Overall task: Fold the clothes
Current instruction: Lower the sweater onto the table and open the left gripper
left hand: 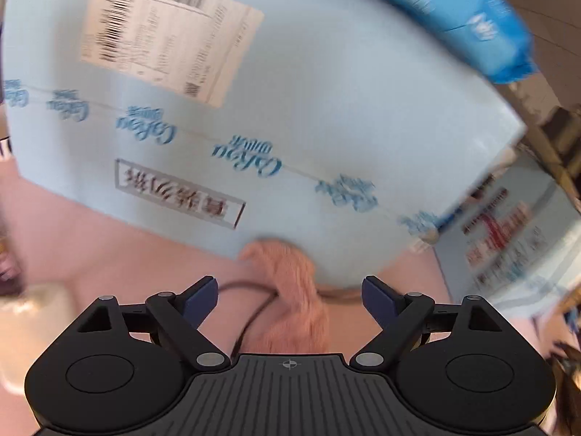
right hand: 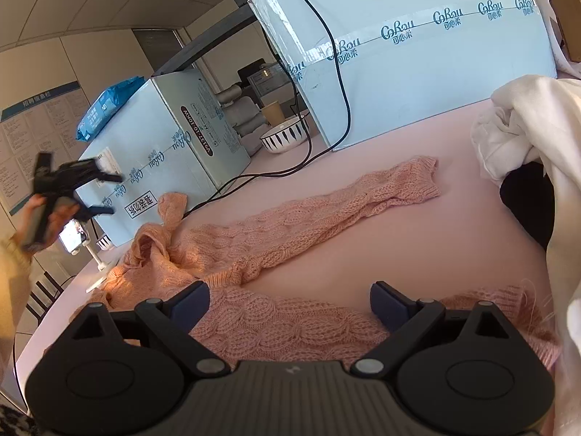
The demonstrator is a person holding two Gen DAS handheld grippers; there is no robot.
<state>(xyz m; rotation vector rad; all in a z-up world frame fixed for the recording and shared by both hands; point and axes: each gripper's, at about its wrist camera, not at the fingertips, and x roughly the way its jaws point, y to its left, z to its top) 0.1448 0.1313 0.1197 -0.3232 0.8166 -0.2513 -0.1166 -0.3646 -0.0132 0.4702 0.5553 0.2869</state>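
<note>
We held both tools with jaws spread wide and nothing between them. The right gripper hovered just over the near edge of the pink knit sweater, which lay crumpled on the pink table, one sleeve stretched toward the far right. The left gripper, raised at the left, faced a pale blue carton; in its blurred view a pink strip, probably the sweater's other sleeve, lay ahead. A heap of white cloth waited at the right. We judged no fold made yet; everything remained to do.
</note>
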